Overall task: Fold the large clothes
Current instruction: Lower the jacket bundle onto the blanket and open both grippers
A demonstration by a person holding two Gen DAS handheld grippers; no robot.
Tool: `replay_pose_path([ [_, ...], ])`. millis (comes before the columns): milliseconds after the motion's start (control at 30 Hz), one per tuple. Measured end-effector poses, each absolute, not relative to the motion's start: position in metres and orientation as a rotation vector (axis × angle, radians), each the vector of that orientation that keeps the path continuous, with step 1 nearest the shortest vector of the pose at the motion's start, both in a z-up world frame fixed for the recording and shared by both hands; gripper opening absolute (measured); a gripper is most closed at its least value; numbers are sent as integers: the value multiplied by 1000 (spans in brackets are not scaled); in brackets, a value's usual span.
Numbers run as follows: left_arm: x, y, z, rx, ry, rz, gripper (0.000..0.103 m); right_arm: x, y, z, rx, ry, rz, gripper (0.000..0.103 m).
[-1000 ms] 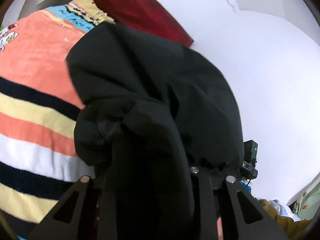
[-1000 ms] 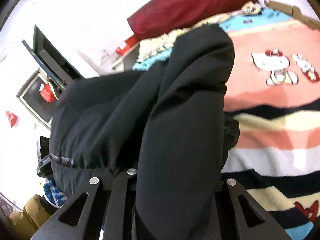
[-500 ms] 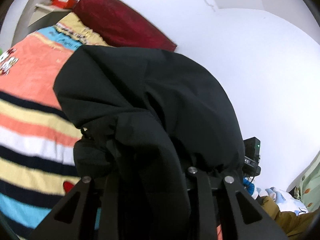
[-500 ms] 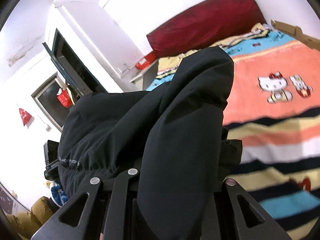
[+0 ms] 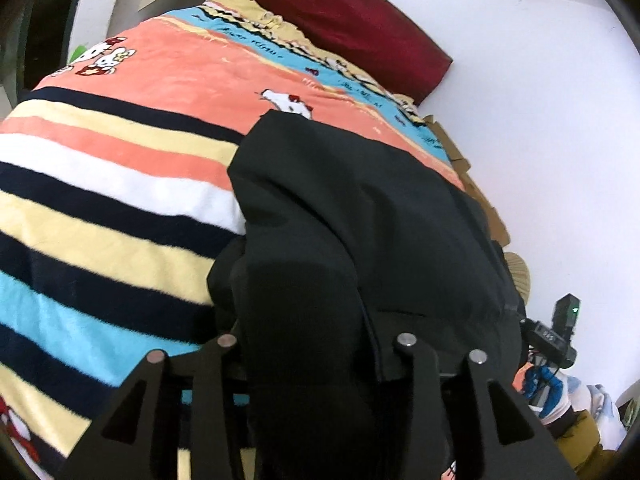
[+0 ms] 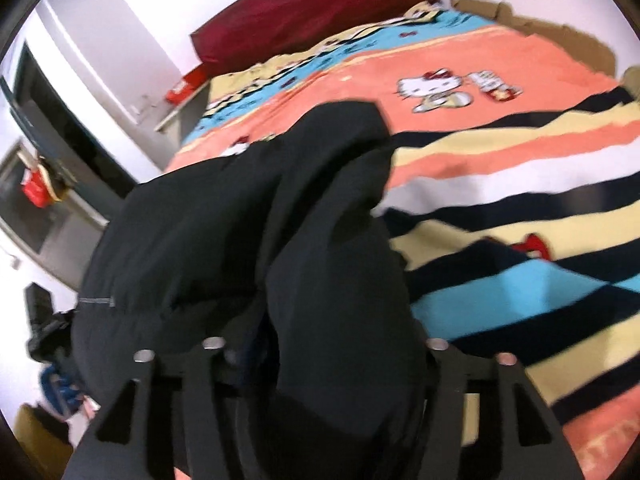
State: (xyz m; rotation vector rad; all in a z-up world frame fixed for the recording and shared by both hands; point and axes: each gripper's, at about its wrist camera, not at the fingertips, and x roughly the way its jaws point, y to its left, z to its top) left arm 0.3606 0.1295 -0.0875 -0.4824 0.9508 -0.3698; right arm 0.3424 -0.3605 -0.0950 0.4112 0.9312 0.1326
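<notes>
Hand-held grippers angled down w/ black garment (image 5: 360, 216) draped over blanket (image 5: 100, 184).

A home bedroom: striped cartoon blanket (image 5: 120, 184) and red headboard (image 6: 312, 12).

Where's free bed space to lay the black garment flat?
Free: the striped blanket beside the black garment, and the orange cat-print band toward the red pillow. Crowded: the wall-side edge with cardboard, and the floor clutter.

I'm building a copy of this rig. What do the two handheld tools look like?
Both look alike: the left tool and right tool have matte black flat fingers with triangular cut-outs and round silver screw heads. No cables, markings or sleeves show.
</notes>
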Motion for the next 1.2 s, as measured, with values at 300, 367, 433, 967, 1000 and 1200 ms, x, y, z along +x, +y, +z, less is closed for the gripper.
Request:
replay_pose_path([
  [300, 331, 157, -40, -481, 800, -243, 55, 310, -366, -58, 341, 858, 95, 67],
  [367, 322, 153, -28, -427, 768, -204, 55, 305, -356, -53, 308, 848, 97, 68],
  [433, 310, 145, -21, -374, 745, -163, 55, 301, -345, -50, 271, 842, 99, 70],
  [967, 339, -13, -37, -171, 763, -236, 56, 319, -213, -54, 25, 775, 225, 85],
  [1000, 351, -20, -40, -154, 773, -229, 56, 329, -205, -59, 4, 782, 225, 85],
  [1200, 417, -37, -55, -122, 838, -187, 56, 395, -207, -74, 31, 807, 208, 89],
])
